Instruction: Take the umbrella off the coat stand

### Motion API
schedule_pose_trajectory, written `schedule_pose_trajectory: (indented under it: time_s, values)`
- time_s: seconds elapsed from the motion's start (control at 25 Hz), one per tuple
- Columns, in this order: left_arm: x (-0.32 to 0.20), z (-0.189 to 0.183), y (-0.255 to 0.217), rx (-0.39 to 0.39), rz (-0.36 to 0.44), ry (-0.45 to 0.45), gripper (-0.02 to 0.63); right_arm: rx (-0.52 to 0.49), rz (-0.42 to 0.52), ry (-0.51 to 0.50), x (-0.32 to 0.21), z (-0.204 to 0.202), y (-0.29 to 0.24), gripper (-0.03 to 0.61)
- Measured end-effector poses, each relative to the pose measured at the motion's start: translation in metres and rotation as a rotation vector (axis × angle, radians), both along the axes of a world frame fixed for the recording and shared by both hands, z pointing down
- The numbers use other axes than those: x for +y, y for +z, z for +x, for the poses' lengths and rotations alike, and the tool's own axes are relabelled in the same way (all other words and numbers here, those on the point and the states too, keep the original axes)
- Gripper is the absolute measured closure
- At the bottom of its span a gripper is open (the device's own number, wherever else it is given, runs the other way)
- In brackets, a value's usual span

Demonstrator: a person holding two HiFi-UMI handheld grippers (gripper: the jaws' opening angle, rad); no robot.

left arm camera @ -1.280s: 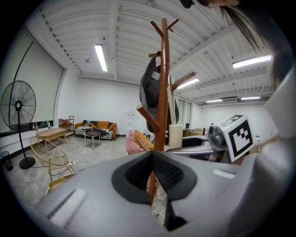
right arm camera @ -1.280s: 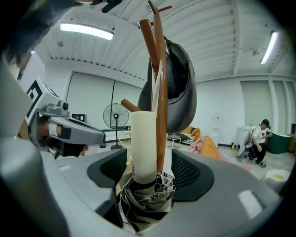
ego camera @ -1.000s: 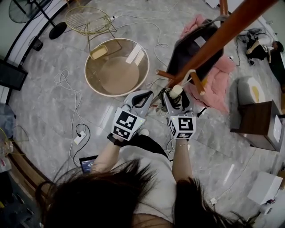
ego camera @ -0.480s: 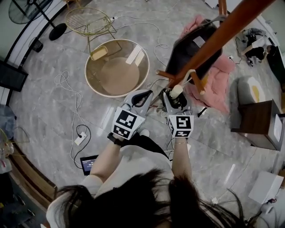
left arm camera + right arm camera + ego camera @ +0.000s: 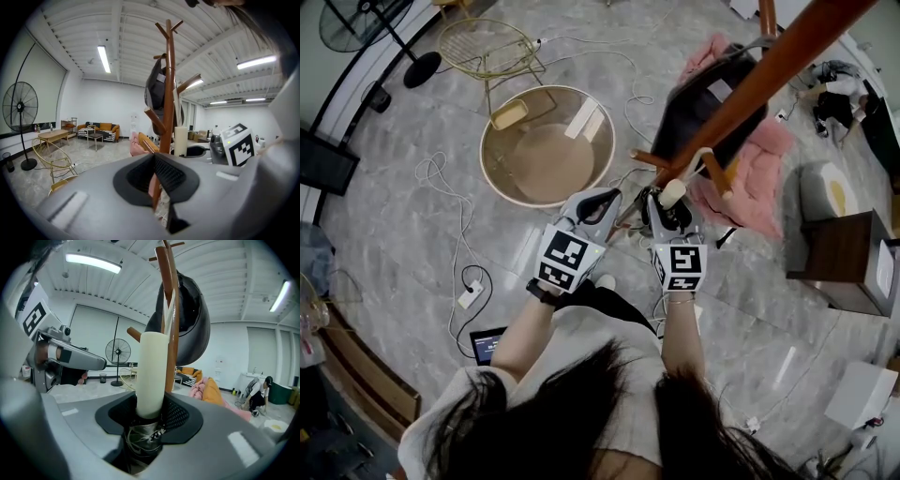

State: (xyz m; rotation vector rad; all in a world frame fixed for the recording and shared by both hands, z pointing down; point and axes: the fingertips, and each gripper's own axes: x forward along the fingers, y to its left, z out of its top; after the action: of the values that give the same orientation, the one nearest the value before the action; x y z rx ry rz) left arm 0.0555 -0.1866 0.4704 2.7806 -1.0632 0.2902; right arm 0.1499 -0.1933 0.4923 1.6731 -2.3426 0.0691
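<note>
Just under a peg of the wooden coat stand (image 5: 769, 80), the umbrella (image 5: 151, 373) hangs close against the pole. Its cream handle stands upright between the jaws of the right gripper (image 5: 150, 413), which have just been closing and pinch it on both sides. Beside the stand's pole, the left gripper (image 5: 157, 178) has its jaws pressed together on nothing. A black bag (image 5: 703, 103) hangs on the stand's far side, pink clothing (image 5: 755, 178) lies by its foot, and a round table (image 5: 547, 142) stands to its left.

Dark hair (image 5: 572, 422), white short-sleeved top (image 5: 614, 342), black wristband (image 5: 541, 293); grey left gripper (image 5: 602, 197), right gripper (image 5: 671, 202), black-and-white marker cubes (image 5: 565, 260).
</note>
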Motion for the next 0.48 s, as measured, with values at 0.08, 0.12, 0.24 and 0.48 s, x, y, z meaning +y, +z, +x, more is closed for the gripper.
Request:
schedule_pose_trajectory:
  time_s: [0.08,0.12,0.24,0.48]
  values:
    - [-0.0003,-0.0003,-0.0001,-0.001,-0.005,0.0,0.555,-0.004,-0.003,0.0,0.0006,0.0001,-0.0001,0.425]
    - [-0.0009,-0.0003,-0.0001,-0.001,-0.003,0.0,0.555,-0.005,-0.003,0.001,0.0009,0.0002,-0.0002,0.425]
    - [-0.0025,-0.0007,-0.0004,0.001,0.004,0.001,0.555,-0.011,-0.005,0.007,0.0016,0.0007,-0.0005,0.425]
    - [-0.0036,-0.0014,-0.0046,0.006,0.0,0.001,0.555,-0.016,-0.008,0.01,0.0036,0.0006,-0.0018,0.426]
